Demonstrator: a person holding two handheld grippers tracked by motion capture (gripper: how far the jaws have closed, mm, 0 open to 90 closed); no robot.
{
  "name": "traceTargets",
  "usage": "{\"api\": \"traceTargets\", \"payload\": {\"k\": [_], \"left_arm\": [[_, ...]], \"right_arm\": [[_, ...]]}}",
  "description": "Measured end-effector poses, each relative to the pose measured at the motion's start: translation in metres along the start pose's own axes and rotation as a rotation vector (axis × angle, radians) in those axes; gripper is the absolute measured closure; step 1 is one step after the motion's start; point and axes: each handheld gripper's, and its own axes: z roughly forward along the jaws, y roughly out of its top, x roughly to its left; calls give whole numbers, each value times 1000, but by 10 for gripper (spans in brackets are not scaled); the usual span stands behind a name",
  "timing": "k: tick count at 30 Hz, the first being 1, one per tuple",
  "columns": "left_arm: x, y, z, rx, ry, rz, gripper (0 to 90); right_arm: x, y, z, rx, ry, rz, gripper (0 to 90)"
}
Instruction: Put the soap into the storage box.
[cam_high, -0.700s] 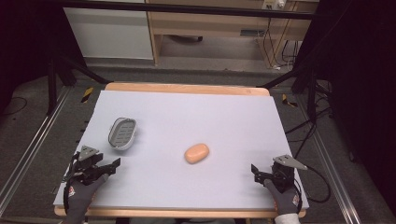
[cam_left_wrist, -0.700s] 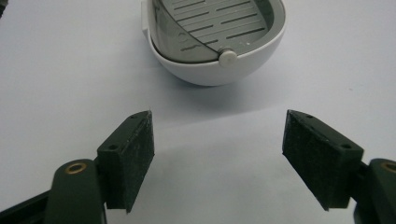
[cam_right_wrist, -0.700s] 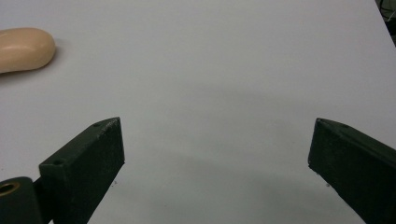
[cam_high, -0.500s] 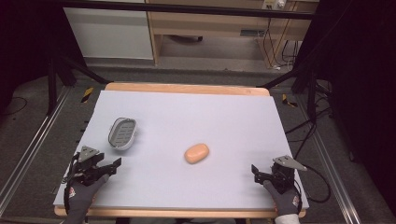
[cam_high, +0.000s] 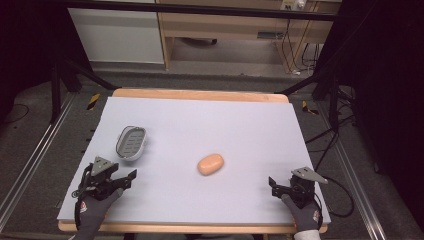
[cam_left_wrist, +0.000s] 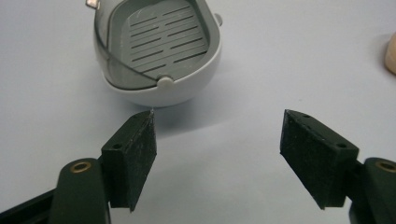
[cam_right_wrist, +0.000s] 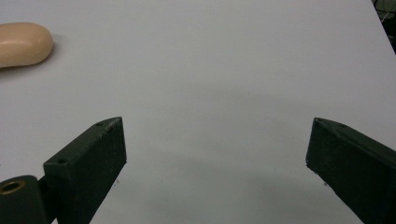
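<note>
On the table (cam_high: 200, 115) nothing has moved; left claw (cam_left_wrist: 217, 154) and right claw (cam_right_wrist: 217, 158) gape empty.

This looks like a lab or recording studio rather than a home. A wooden-edged table with a pale lilac-grey top (cam_high: 210, 125) stands alone on grey carpeted floor (cam_high: 30, 135), flanked by long metal floor rails (cam_high: 27, 167). Black stand legs (cam_high: 75, 75) and dark curtains frame the scene — staging gear, not household furniture. Behind it sit a light wooden bench (cam_high: 225, 30) and a white cabinet panel (cam_high: 117, 35), with loose black cables (cam_high: 300, 47) trailing down — a work setting.
</note>
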Motion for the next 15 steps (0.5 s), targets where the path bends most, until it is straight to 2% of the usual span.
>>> {"api": "traceTargets", "payload": {"k": [8, 15], "left_arm": [[-13, 6, 1, -24, -27, 20, 263], [-27, 9, 4, -14, -56, 56, 263]], "right_arm": [[0, 0, 0, 1, -8, 9, 51], [0, 0, 0, 4, -15, 11, 51]]}}
